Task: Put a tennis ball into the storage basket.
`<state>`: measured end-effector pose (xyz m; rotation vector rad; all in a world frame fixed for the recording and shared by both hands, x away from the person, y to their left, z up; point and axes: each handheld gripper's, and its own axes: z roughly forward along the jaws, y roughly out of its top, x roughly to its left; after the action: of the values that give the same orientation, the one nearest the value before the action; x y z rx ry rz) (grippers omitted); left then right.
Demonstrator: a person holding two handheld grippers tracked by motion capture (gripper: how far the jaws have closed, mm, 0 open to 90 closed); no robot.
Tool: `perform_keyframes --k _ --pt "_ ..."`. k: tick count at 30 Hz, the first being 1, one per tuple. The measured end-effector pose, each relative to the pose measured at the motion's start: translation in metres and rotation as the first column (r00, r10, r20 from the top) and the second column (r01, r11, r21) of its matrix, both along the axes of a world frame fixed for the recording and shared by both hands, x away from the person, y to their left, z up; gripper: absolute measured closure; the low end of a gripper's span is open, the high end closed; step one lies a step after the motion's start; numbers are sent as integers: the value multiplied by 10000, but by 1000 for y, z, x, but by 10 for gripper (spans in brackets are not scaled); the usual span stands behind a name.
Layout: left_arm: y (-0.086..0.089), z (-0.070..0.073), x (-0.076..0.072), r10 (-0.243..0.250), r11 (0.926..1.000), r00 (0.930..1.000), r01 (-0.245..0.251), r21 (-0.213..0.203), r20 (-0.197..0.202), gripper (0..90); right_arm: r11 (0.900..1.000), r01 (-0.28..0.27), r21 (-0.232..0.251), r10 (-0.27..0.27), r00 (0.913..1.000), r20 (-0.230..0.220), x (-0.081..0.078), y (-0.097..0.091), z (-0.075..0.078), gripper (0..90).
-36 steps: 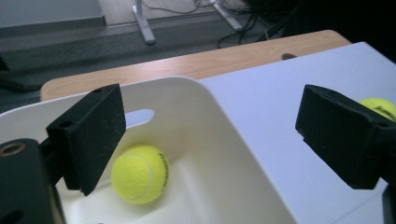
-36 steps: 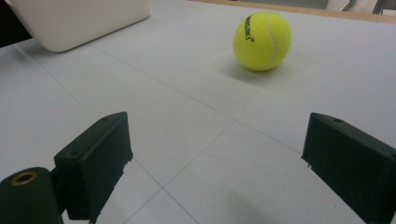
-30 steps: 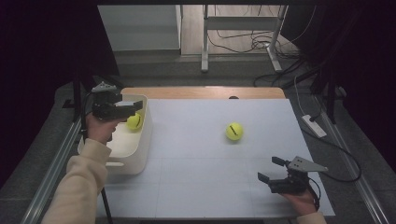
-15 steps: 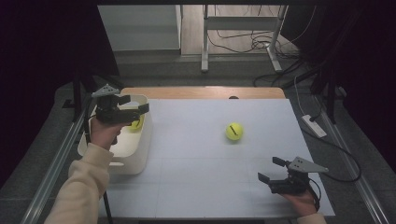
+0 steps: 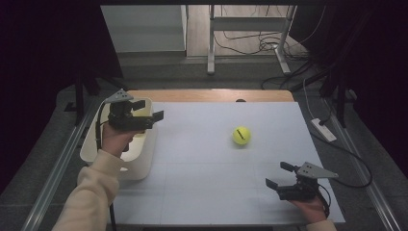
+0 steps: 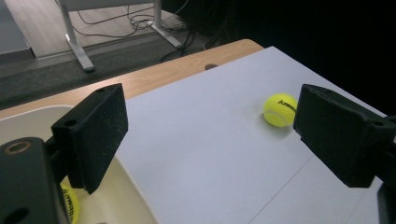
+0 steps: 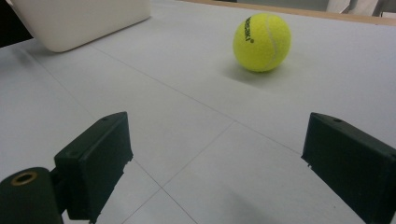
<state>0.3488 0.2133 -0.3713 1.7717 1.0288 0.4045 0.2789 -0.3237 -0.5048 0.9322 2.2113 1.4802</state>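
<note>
Both open: left hand-held gripper [image 5: 153, 115] over bin rim [image 5: 150, 139], right hand-held gripper [image 5: 279, 176] near table edge [image 5: 231, 224].

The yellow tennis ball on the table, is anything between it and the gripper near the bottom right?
Nothing visible. Bare white table lies between the open right gripper and the yellow tennis ball. The white plastic tub sits off to the side, out of the path.
</note>
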Motion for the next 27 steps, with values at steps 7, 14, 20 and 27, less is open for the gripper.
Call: perform_keyframes --k 7,14,20,27 --pt "-8 -2 -2 -248 9997 9997 249 -83 39 110 10000 17 -17 -17 10000 10 -1 1 0 76" --pt "-19 -3 -5 -521 9986 9986 522 -106 57 110 9994 -60 345 59 10000 43 -2 0 2 77" --pt "-28 -3 -4 -737 9969 9973 738 -252 68 111 9997 -74 228 73 10000 49 -2 1 2 77" --pt "-37 -3 -4 -948 9949 9955 951 -351 89 109 9998 -74 205 73 10000 55 -2 0 2 77"
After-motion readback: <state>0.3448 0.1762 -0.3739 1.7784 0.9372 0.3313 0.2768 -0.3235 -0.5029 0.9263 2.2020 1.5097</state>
